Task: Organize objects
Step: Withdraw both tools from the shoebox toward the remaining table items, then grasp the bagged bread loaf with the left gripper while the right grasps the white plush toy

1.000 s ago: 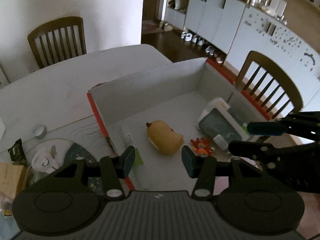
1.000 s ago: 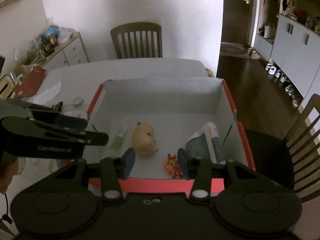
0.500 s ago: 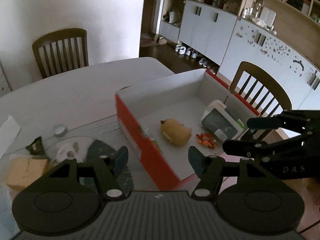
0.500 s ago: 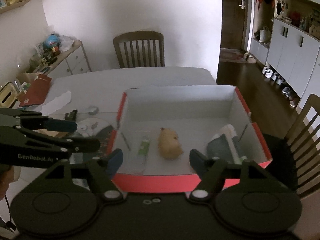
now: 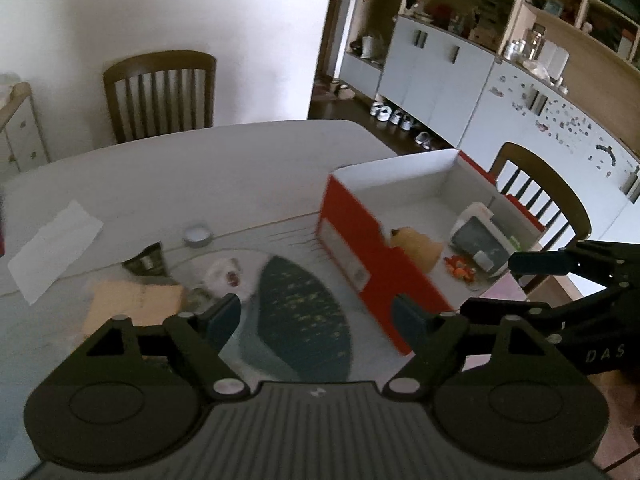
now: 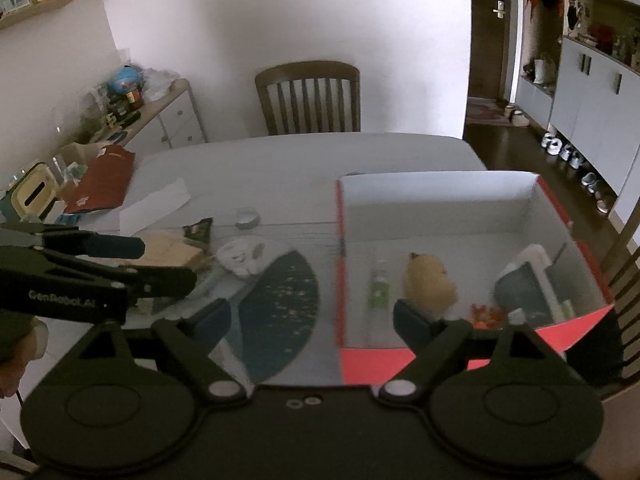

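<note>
A red box (image 5: 360,248) (image 6: 372,364) with a white inside stands on the table's right part. In it lie a yellow plush toy (image 5: 416,246) (image 6: 430,280), a small orange toy (image 5: 460,270) (image 6: 486,314), a dark flat pack (image 5: 480,236) (image 6: 524,288) and a green tube (image 6: 378,286). My left gripper (image 5: 314,316) hangs left of the box, over a dark teal fan-shaped mat (image 5: 304,312) (image 6: 280,300). Its jaws are opening and nothing is between them. My right gripper (image 6: 312,320) hovers at the box's near left corner, its jaws also opening and empty.
Left of the box lie a white crumpled thing (image 5: 226,274), a tan block (image 5: 132,306), a dark packet (image 5: 148,260), a small tin (image 5: 197,235) and a white paper (image 5: 52,250). Wooden chairs stand at the far side (image 5: 160,92) and right (image 5: 536,184).
Both grippers have drawn back from over the box and shifted left, so the box now sits to the right. Both pairs of jaws have spread wider.
</note>
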{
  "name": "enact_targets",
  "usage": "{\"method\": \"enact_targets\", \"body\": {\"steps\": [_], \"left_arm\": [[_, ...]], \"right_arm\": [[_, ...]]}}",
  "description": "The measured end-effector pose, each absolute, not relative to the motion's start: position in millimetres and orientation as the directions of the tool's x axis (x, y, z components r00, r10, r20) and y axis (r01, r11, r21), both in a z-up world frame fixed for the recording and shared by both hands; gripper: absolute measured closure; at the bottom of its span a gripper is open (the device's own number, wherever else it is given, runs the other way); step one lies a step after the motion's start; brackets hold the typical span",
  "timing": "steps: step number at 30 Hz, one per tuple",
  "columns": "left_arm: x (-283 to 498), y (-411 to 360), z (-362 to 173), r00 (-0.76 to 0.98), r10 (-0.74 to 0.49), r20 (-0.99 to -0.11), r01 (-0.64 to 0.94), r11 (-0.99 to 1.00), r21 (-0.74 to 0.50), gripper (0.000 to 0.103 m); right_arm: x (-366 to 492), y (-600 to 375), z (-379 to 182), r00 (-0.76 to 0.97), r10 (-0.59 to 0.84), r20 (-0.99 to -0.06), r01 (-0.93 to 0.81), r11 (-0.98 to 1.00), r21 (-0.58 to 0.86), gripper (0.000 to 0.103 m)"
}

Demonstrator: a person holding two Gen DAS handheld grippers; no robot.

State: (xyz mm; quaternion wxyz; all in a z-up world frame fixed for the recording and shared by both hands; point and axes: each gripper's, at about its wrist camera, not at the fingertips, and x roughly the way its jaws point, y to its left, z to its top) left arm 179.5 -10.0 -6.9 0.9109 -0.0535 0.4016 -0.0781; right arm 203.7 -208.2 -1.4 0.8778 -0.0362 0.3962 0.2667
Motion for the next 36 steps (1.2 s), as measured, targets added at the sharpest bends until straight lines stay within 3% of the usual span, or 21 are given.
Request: {"method": "enact_targets", "body": {"steps": [4, 7, 8, 29, 36], "left_arm": [[170.1, 15.8, -11.2, 0.667, -0.18, -0.723, 0.088, 0.983, -0.163, 0.017], [163.6, 32.8, -16.3, 0.674, -0.163, -0.72, 0.079, 0.986, -0.15, 0.001], [161.8, 37.7, -18.4, 0.677, -0.159, -0.719, 0.077, 0.986, -0.147, 0.0], [174.7, 127.7, -78.2, 0.676, -0.087, -0.732, 0.031, 0.996, -0.089, 0.0], [201.3, 138.1, -85.7, 0.624, -0.211, -0.752, 0.251, 0.966, -0.063, 0.0]], "right_arm": [[197.8, -186.6, -3.1, 0.538, 0.444, -0.717, -0.503, 0.851, 0.149, 0.014], [194.2, -172.0, -6.3, 0.533, 0.444, -0.72, -0.504, 0.85, 0.151, 0.014], [192.9, -167.0, -7.4, 0.531, 0.445, -0.722, -0.505, 0.85, 0.152, 0.013], [219.1, -89.6, -46.4, 0.483, 0.424, -0.766, -0.592, 0.803, 0.071, 0.013], [239.2, -76.1, -61.5, 0.433, 0.421, -0.797, -0.62, 0.781, 0.076, 0.013]]}}
